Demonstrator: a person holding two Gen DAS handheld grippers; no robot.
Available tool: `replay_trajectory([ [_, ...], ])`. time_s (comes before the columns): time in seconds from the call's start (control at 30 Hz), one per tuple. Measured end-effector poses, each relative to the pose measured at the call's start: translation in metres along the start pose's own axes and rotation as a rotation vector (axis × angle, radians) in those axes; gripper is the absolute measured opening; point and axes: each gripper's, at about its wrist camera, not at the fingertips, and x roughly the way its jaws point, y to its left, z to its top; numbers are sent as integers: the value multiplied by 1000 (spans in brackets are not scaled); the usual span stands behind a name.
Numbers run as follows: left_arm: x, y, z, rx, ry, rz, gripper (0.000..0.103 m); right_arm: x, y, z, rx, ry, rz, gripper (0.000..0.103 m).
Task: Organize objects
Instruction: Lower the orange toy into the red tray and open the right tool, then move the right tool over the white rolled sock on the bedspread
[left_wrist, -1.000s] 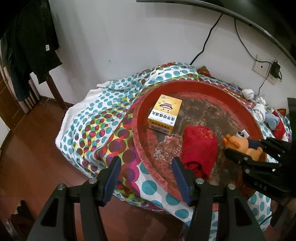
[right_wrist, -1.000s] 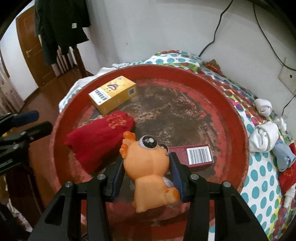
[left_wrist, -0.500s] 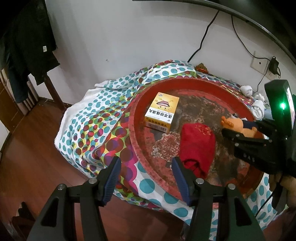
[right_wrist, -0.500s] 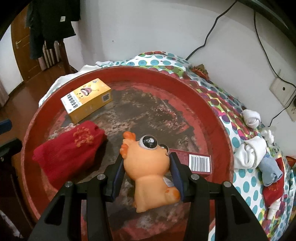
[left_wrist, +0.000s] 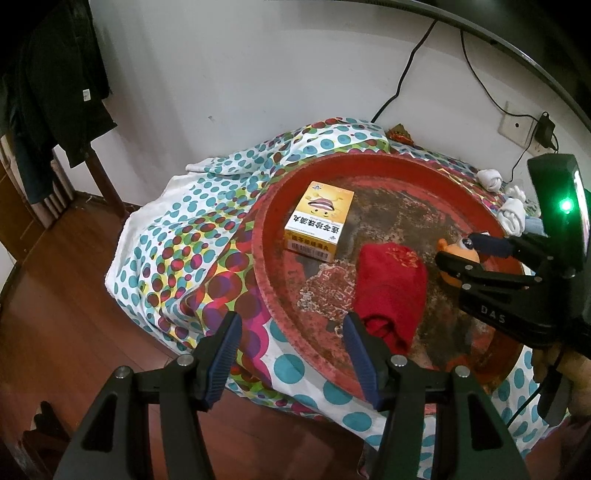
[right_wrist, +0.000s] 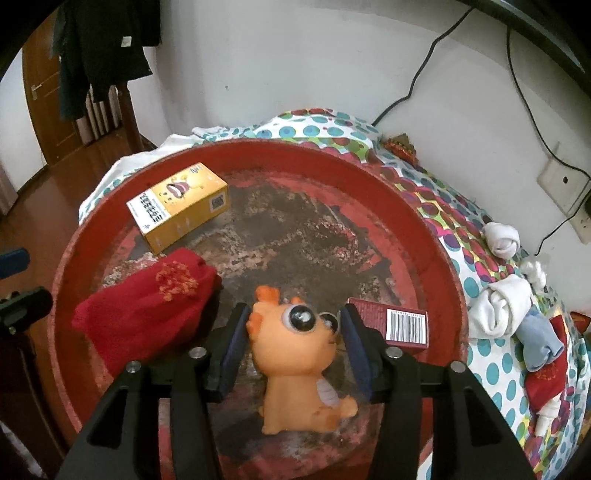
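Right gripper (right_wrist: 293, 341), jaws spread, straddles orange toy (right_wrist: 301, 363) now sitting in red tray (right_wrist: 436, 236) w/ box (right_wrist: 177, 206), sock (right_wrist: 147, 314); left gripper (left_wrist: 291, 354) open, idle. We reckon socks (right_wrist: 495, 310) outside remain.

Boxes: two (right_wrist: 177, 208) (right_wrist: 391, 323); orange toy (right_wrist: 303, 365): one; tray (right_wrist: 436, 254): one.

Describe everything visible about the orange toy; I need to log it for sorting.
The orange toy is a small, smooth, rubbery-looking animal figure with big glossy black eyes, stubby ears and a pale patch on its side. It sits upright over the red tray, its head between the jaws of the right gripper. Whether they still clamp it is unclear.
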Motion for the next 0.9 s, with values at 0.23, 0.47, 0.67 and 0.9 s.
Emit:
replay_trajectory([
  [0.23, 1, -3, -1, 1, 7, -6, 58, -14, 0, 0, 17, -29, 24, 60],
  [0.47, 1, -10, -4, 19, 11, -8, 58, -33, -9, -8, 50, -58, 37, 67],
  [0.67, 2, -16, -6, 35, 12, -5, 58, -51, -30, -22, 96, -83, 25, 71],
  [0.9, -1, -27, -7, 54, 3, -8, 58, -66, -65, -50, 140, -70, -21, 73],
])
